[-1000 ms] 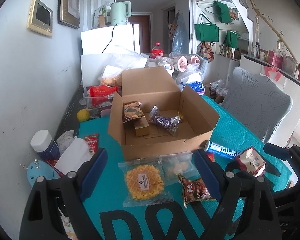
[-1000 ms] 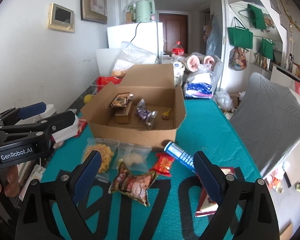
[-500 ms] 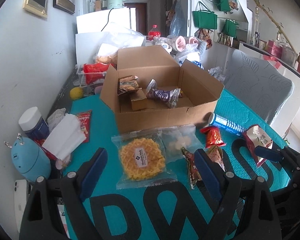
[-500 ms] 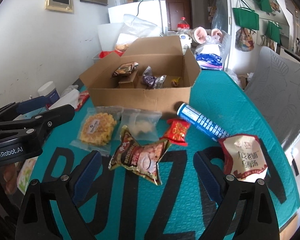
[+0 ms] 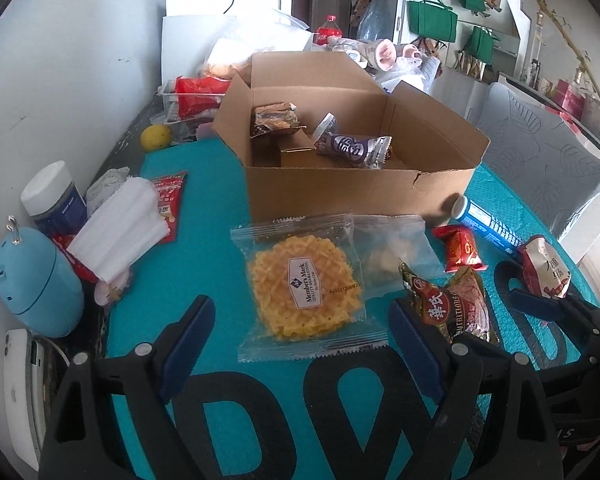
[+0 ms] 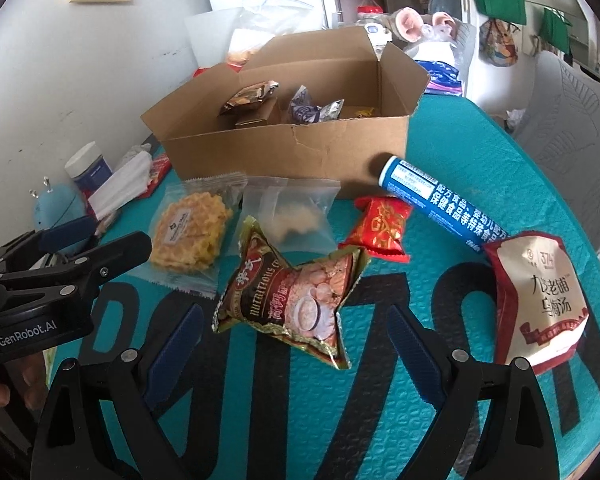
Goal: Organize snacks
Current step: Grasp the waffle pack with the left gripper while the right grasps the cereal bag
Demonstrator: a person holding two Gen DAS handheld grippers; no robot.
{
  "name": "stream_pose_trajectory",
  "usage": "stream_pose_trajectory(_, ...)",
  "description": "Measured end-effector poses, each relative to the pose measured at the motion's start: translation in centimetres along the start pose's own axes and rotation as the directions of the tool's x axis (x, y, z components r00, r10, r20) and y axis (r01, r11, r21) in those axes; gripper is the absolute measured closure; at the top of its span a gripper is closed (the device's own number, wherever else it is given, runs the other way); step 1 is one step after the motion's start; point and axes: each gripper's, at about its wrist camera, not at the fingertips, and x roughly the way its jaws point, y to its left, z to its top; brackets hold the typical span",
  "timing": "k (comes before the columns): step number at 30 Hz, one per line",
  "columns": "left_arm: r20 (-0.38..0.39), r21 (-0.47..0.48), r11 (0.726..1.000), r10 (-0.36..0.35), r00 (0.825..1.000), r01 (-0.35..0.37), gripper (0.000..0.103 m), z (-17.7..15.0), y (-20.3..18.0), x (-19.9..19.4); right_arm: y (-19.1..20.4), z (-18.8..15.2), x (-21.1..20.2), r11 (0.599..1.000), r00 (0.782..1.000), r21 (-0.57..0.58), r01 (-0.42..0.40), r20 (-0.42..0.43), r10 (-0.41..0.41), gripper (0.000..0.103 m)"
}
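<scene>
Fingers [image 5: 188,332] wide, empty | waffle packet [image 5: 304,292] clear of box [image 5: 340,196]

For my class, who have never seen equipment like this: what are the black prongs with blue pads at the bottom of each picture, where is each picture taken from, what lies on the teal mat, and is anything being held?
There is no robot. A person holds a two-finger clamp in each hand, each with a camera looking along its fingers.

One picture looks out from the left gripper, the other from the right gripper. Both stand open and hold nothing.

On the teal mat sits an open cardboard box with a few snacks already inside. In front of it lie a waffle packet, a clear packet, a brown cereal packet, a small red packet, a blue tube and a red-and-white pouch. The waffle packet lies ahead of the left gripper, the cereal packet ahead of the right.
</scene>
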Motion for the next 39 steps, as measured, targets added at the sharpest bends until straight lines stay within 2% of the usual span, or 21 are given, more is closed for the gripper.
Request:
stream_pose_trajectory(5, -0.015, -0.018, 1.000, 0.011, 1.000, -0.011, 0.014, 0.6, 0.7, 1.1, 0.4, 0.9, 1.8, 1.000, 0.999, -0.006, -0.003, -0.033, 0.003, 0.009)
stream_pose_trajectory(10, -0.034, -0.016, 1.000, 0.010, 0.999, -0.011, 0.014, 1.1, 0.8, 2.4, 0.4, 1.4, 3.7, 0.999, 0.996, -0.016, 0.048, -0.072, -0.049, 0.009)
stream_pose_trajectory(15, -0.087, -0.011, 1.000, -0.023, 0.996, 0.022, 0.014, 1.6, 0.5, 4.5, -0.4, 1.3, 4.4, 1.000, 0.995, 0.021, -0.005, -0.101, 0.008, 0.009)
stream_pose_trajectory(22, -0.143, -0.021, 1.000, -0.016, 0.990, 0.013, 0.014, 1.6, 0.2, 6.5, -1.3, 0.9, 4.4, 0.998, 0.992, 0.053, -0.037, -0.115, 0.043, 0.009)
stream_pose_trajectory(25, -0.159, -0.054, 0.998, -0.053, 0.986, 0.045, 0.014, 1.5, 0.4, 7.3, -1.3, 0.8, 4.4, 0.998, 0.992, 0.052, -0.043, -0.115, 0.049, 0.009)
stream_pose_trajectory(30, -0.193, -0.177, 0.980, -0.127, 0.973, 0.093, 0.013, 1.2, 1.4, 8.3, -1.3, 0.9, 4.4, 0.998, 0.992, 0.048, -0.044, -0.119, 0.049, 0.009)
stream_pose_trajectory(35, -0.196, -0.119, 0.991, -0.080, 0.977, 0.058, 0.005, 1.2, 0.6, 8.7, -1.4, 0.8, 4.4, 0.998, 0.992, 0.044, -0.043, -0.118, 0.048, 0.009)
stream_pose_trajectory(38, -0.207, -0.119, 0.991, -0.084, 0.975, 0.060, 0.005, 1.3, 0.4, 9.1, -1.3, 0.8, 4.5, 0.998, 0.992, 0.040, -0.040, -0.117, 0.045, 0.008)
stream_pose_trajectory(39, -0.210, -0.087, 0.995, -0.060, 0.976, 0.042, 0.005, 1.4, 0.1, 9.2, -1.3, 0.8, 4.5, 0.998, 0.992, 0.041, -0.040, -0.118, 0.045, 0.008)
